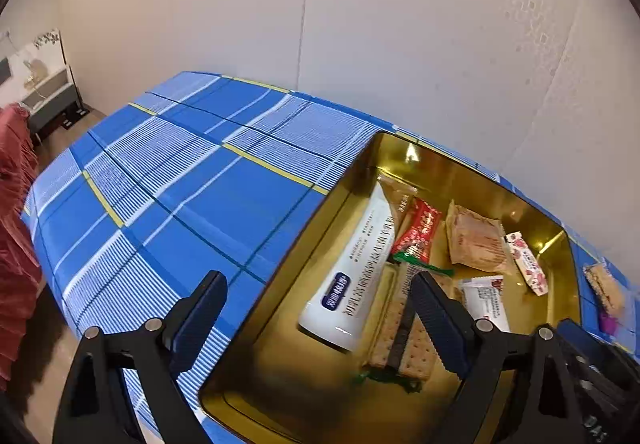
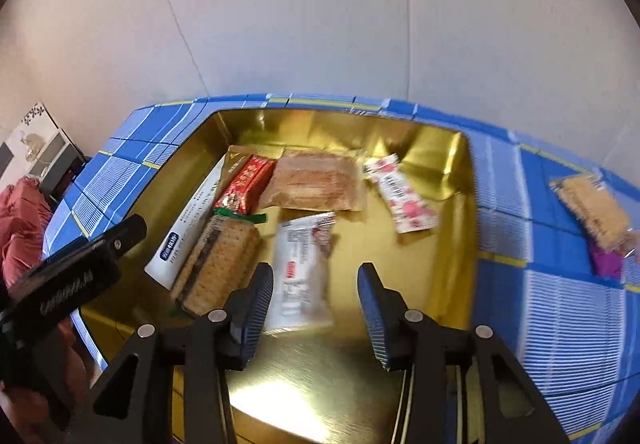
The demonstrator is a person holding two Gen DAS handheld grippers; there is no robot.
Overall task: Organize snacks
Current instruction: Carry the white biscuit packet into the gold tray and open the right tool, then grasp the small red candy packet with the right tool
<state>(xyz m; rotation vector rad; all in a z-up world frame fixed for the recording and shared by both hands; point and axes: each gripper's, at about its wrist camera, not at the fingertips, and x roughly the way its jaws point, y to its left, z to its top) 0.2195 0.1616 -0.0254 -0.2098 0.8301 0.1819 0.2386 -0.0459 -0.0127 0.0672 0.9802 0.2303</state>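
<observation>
Far right of my gold tin (image 2: 460, 171), one cracker pack (image 2: 592, 211) lies outside; right gripper (image 2: 316, 304) nearer, both jaws wide, empty.

A domestic room, most likely a bedroom: a table under a blue checked cloth (image 1: 192, 179) stands against a plain pale wall (image 1: 400, 23), with a gold tin (image 2: 436, 147) of wrapped snacks on it. To one side, a red ruffled bedcover (image 1: 16, 203) hangs over a wood-look floor (image 1: 60, 131), beside a low grey bedside cabinet (image 1: 52, 99) and a headboard with a flower pattern (image 1: 40, 47)
</observation>
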